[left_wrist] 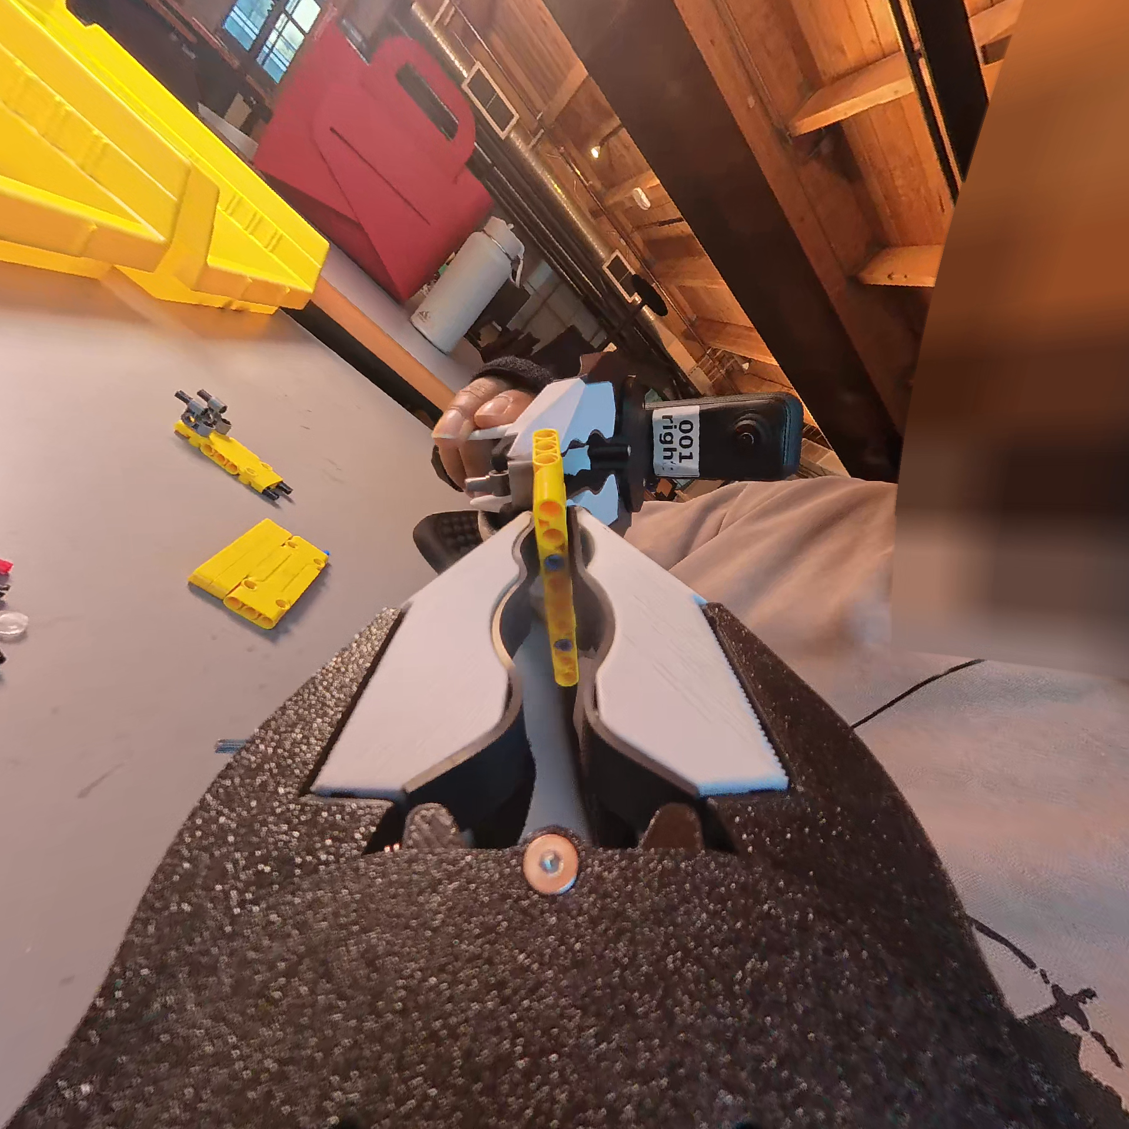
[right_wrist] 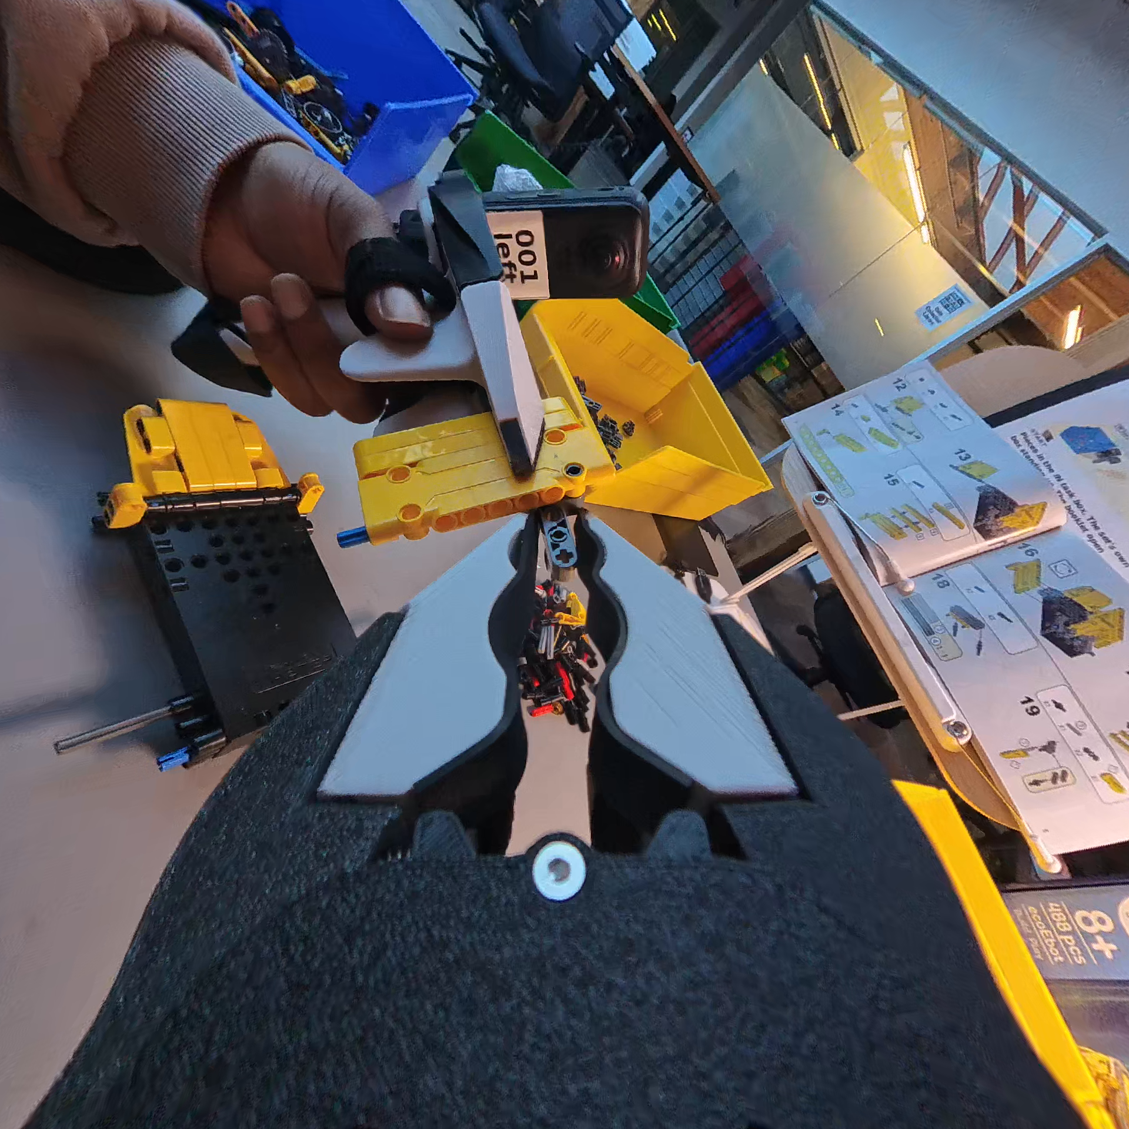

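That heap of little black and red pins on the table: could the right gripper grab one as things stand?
Probably not: the right gripper is shut on a small grey connector, and that sits against the yellow panel that the left gripper holds.

Glossy yellow plastic panel [right_wrist: 464, 470]; smooth matt grey plastic fingers [left_wrist: 440, 666] in rough black speckled housing. Matt grey surface [left_wrist: 122, 641], paper booklet [right_wrist: 953, 489], bare wood ceiling beams [left_wrist: 855, 98].

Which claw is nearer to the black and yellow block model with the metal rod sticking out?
Left. The left claw grips the yellow panel assembly just beside the block model. The right claw holds a small grey connector under that assembly, farther off.
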